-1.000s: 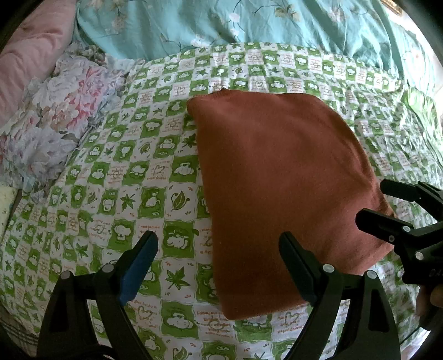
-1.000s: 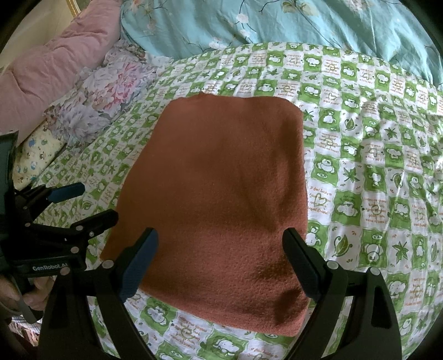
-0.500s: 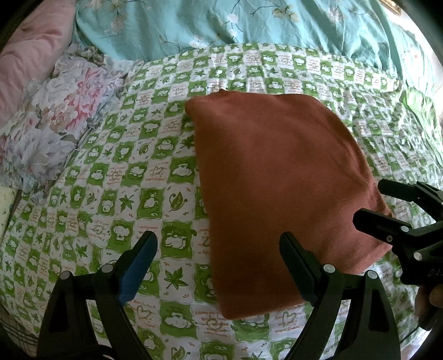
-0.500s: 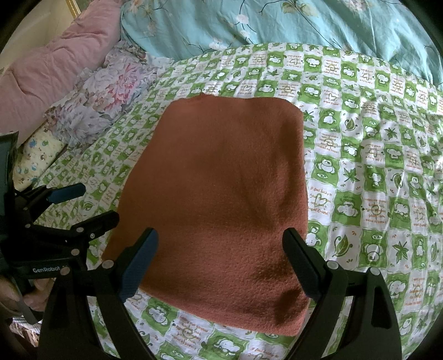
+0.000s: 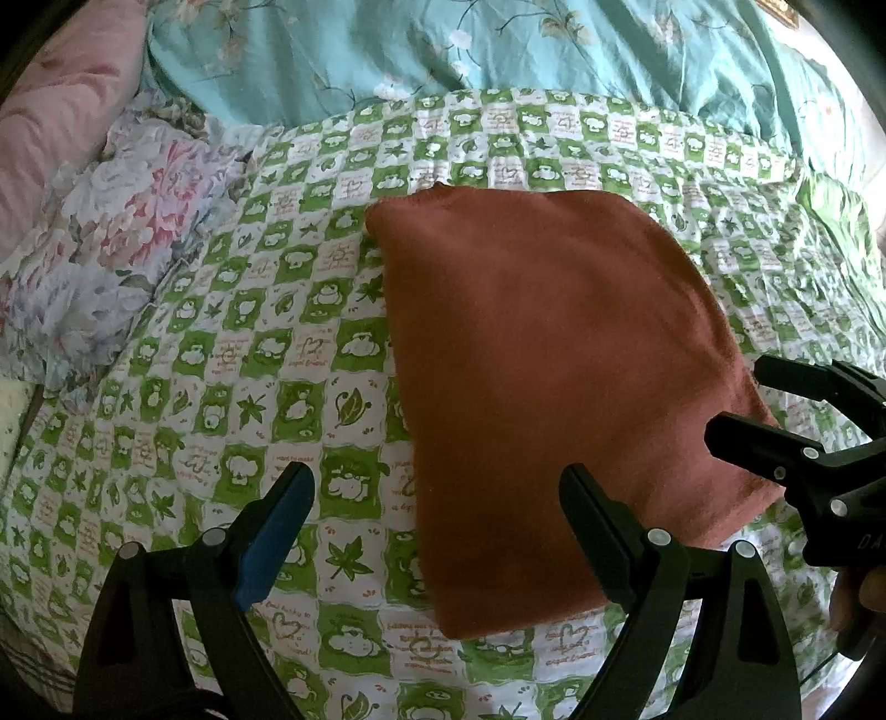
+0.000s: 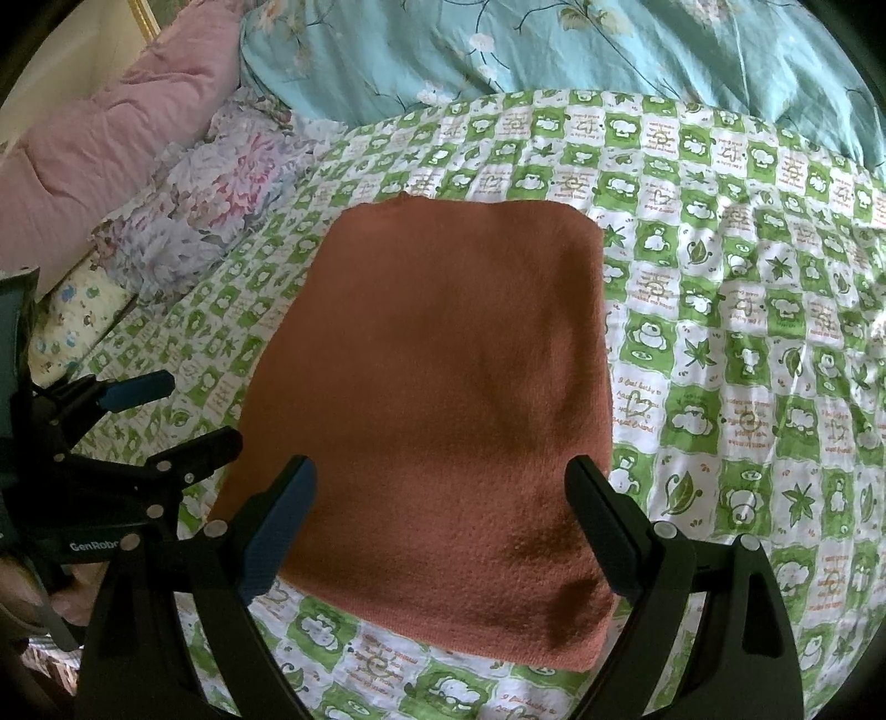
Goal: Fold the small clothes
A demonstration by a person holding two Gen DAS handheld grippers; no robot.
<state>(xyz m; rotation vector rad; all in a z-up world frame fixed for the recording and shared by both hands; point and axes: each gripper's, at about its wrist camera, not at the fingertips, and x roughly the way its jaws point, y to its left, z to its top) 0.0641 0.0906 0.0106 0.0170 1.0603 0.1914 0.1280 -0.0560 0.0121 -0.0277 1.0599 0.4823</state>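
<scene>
A rust-brown garment (image 5: pixel 554 376) (image 6: pixel 443 399) lies folded into a flat rectangle on the green-and-white checked bedspread (image 5: pixel 249 360) (image 6: pixel 747 332). My left gripper (image 5: pixel 437 526) is open just above the bed, straddling the garment's near left corner; nothing is between its fingers. My right gripper (image 6: pixel 440 520) is open over the garment's near edge, holding nothing. In the left wrist view the right gripper (image 5: pixel 775 410) shows at the garment's right edge. The left gripper (image 6: pixel 166 410) appears at the garment's left edge in the right wrist view.
A floral pillow (image 5: pixel 94 260) (image 6: pixel 205 221) and a pink quilt (image 5: pixel 50 127) (image 6: pixel 116 149) lie at the left. A turquoise flowered duvet (image 5: pixel 498 50) (image 6: pixel 554 50) runs along the back. A hand (image 6: pixel 33 603) holds the left gripper.
Both grippers have eased back and lifted slightly from the garment, still open. The garment has not moved.
</scene>
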